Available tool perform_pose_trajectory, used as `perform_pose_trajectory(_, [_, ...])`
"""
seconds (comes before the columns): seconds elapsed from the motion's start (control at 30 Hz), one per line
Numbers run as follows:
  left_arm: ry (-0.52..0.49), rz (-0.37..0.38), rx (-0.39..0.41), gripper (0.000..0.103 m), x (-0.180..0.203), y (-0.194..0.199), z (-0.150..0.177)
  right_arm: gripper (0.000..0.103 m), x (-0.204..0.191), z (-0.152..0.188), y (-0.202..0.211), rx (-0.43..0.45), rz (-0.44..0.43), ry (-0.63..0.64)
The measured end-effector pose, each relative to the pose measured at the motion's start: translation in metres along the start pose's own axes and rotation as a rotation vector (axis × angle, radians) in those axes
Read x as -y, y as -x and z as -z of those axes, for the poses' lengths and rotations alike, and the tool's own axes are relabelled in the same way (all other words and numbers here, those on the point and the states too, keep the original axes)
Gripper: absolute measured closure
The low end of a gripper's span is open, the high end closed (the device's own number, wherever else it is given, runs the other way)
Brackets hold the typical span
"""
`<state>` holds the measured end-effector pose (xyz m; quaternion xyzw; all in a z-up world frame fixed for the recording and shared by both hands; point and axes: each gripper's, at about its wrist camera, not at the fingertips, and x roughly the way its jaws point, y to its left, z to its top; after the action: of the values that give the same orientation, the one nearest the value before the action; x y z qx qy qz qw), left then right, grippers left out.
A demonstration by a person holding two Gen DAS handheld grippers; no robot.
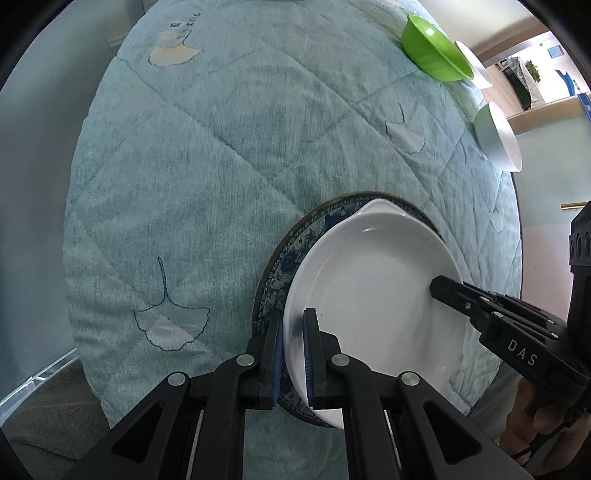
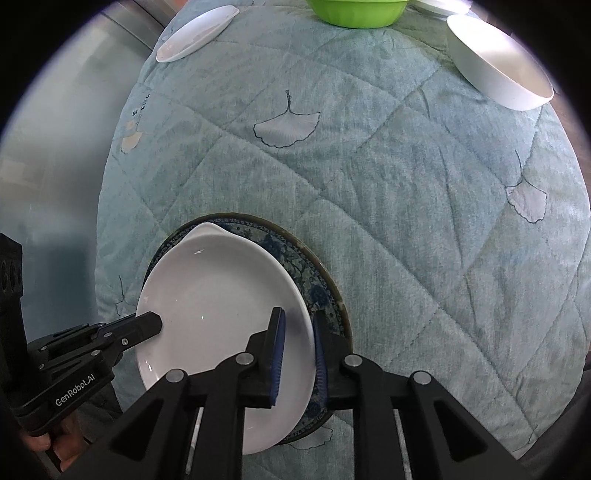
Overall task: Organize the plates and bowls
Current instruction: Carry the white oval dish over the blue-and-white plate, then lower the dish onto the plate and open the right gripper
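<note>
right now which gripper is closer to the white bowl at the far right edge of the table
Right. The right gripper sits at the white plate's right rim, on the white bowl's side; the left gripper clamps the opposite rim, farther away.

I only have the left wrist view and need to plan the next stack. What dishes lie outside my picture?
Observer: A shallow white plate lies at the cloth's far left edge.
Operator: Where is my right tool on the white dish?
Observer: The right tool straddles the white dish at its right rim, one finger inside, one outside.
Operator: What is under the outer finger?
Observer: The rim of the blue patterned plate.
</note>
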<state>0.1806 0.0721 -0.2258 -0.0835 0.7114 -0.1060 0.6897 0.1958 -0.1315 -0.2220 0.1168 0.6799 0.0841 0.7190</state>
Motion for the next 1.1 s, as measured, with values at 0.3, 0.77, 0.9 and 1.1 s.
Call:
perform_pose_trajectory(0.3, [0.014,0.004,-0.014,0.097,0.0,-0.002,0.001,0.08,-0.004,0.002,-0.003,-0.012,0.003,0.007])
perform_pose_trajectory(0.77, [0.009,0.015,0.063,0.097,-0.006,0.028,0.008,0.079,-0.002,0.007,0.002,-0.004,0.016,0.021])
perform_pose_trajectory(0.9, [0.009,0.003,0.116,0.097,-0.007,0.048,0.011,0.079,0.009,0.007,0.013,0.014,-0.03,-0.005])
perform_pose_trajectory(1.1, [-0.008,-0.097,0.271,0.039,-0.008,0.101,0.016,0.014,0.017,0.012,0.068,0.17,-0.008,0.039])
